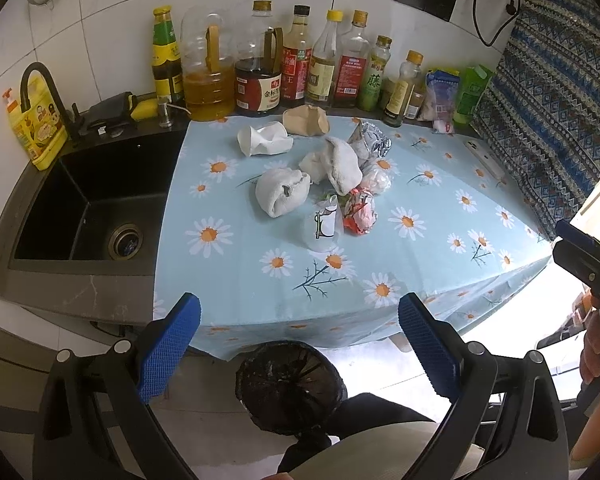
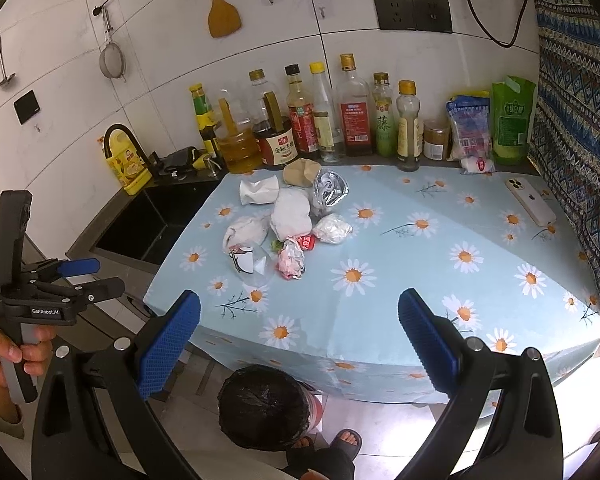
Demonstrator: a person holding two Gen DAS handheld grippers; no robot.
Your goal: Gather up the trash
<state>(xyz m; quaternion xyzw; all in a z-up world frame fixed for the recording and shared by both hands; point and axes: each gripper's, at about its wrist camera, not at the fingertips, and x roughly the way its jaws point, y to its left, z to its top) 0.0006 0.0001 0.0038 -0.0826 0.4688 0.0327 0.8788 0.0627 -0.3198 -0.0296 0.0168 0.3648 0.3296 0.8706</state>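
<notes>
In the left wrist view, the left gripper [image 1: 299,322] is hovering off the front edge of the counter with its blue pads spread wide and nothing between them. The trash pile [image 1: 324,176] is lying at 12 o'clock from it, on the daisy-print tablecloth [image 1: 240,272]. A crushed white paper cup [image 1: 264,139] is sitting at the pile's 10 o'clock edge, and a crumpled brown paper cup [image 1: 306,120] is resting just behind it. Two white tissue wads [image 1: 282,192] are touching each other at the centre, with silver foil [image 1: 372,142] at 1 o'clock and a red-and-white wrapper [image 1: 360,212] at the near side (beside a clear plastic cup [image 1: 324,226]). A black-lined trash bin [image 1: 290,388] is standing on the floor at 6 o'clock, below the table edge. The black sink [image 1: 88,208] is lying at 9 o'clock, and a row of condiment bottles [image 1: 296,64] is lining the wall. The right gripper [image 1: 586,258] is showing at 3 o'clock; whether it is spread or closed cannot be told here.

In the right wrist view, the right gripper [image 2: 299,322] is hanging released, pads wide apart, empty. The trash pile [image 2: 288,224] is lying at 12 o'clock, the trash bin [image 2: 264,408] at 6 o'clock. A white phone [image 2: 530,202] is lying at 2 o'clock, well apart from the pile. The left gripper [image 2: 88,278] is showing at 9 o'clock, its fingers parted, held by a hand [image 2: 8,354].
</notes>
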